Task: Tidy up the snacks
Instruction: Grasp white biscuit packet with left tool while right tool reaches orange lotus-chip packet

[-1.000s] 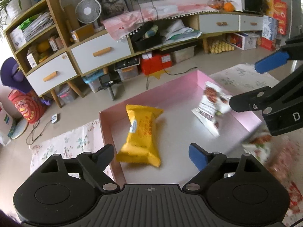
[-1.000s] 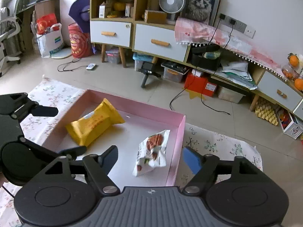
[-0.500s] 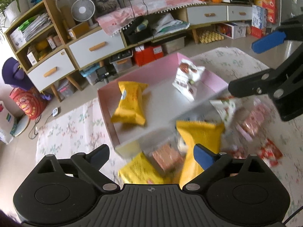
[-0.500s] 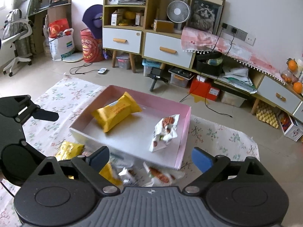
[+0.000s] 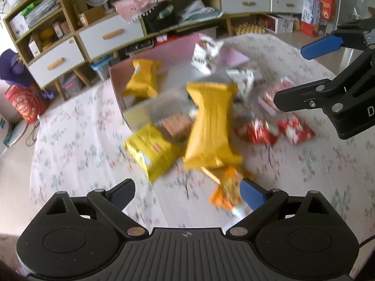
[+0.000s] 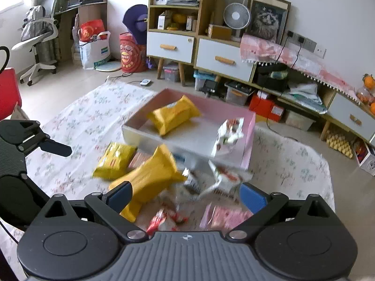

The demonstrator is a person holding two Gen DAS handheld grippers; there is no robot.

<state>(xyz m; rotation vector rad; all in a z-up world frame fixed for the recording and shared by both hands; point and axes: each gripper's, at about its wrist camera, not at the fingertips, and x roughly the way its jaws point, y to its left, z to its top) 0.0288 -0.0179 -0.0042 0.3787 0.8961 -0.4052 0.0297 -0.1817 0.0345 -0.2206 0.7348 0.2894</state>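
Observation:
A pink box (image 5: 168, 49) (image 6: 249, 140) on the floral cloth holds a yellow packet (image 5: 141, 78) (image 6: 173, 114) and a white packet (image 5: 205, 55) (image 6: 228, 135). In front of it lies a loose pile: a large yellow packet (image 5: 211, 126) (image 6: 150, 178), a smaller yellow one (image 5: 152, 149) (image 6: 114, 160), red packets (image 5: 260, 131), pink packets (image 6: 225, 217) and an orange packet (image 5: 228, 192). My left gripper (image 5: 187, 193) hangs open above the cloth, the orange packet by its right finger. My right gripper (image 6: 186, 196) (image 5: 304, 72) is over the pile, its jaws opening, gripping nothing.
The floral cloth (image 5: 82, 140) spreads wide to the left of the pile. Behind the box stand a low cabinet with drawers (image 6: 222, 58), a shelf unit (image 6: 178, 7), storage boxes and cables on the floor. An office chair (image 6: 39, 37) is at the far left.
Both grippers have drawn back from the pink box, so the pile of loose snacks in front of it has come into view. Both pairs of jaws stand wider than before.

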